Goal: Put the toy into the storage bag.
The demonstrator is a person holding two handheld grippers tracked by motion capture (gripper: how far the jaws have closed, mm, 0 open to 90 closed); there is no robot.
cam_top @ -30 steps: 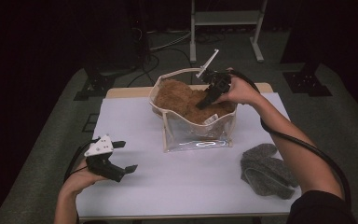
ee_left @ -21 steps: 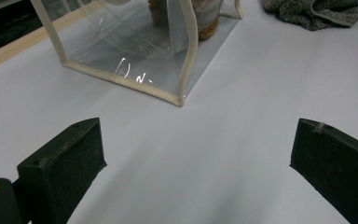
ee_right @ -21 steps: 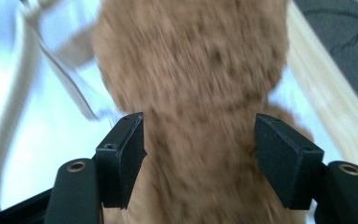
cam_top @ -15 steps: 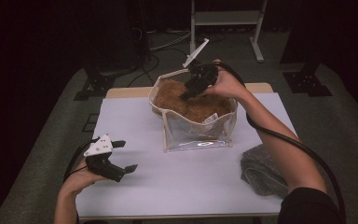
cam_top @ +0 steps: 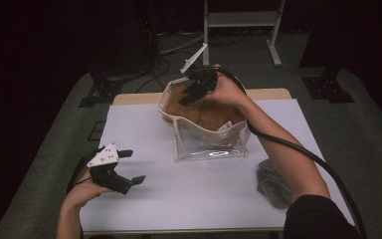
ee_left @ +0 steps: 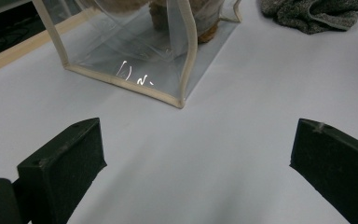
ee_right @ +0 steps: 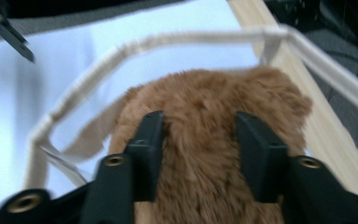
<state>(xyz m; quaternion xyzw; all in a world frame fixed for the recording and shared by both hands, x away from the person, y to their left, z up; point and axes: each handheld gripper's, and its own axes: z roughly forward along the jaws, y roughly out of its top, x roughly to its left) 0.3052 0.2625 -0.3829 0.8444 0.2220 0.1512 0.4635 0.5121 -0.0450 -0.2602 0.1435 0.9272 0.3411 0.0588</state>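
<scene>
1. We found the right gripper (ee_right: 198,154) at the far left part of the clear bag (cam_top: 210,144), its jaws sunk into the brown furry fabric (ee_right: 214,107). The jaws had just been closing, with the fabric between them; we read the pads as pressing into the pile on both sides.
2. We located the brown furry fabric inside the bag, filling its upper part up to the cream-trimmed rim (ee_right: 168,39).
3. We noted that the bag stood upright at the middle of the white table (cam_top: 144,134), towards its far edge.
4. We saw the left gripper (cam_top: 129,167) at the near left of the table, well apart from the bag, jaws spread wide with nothing between them.
5. We recorded a grey cloth (cam_top: 273,181) lying on the table just right of the bag.
</scene>
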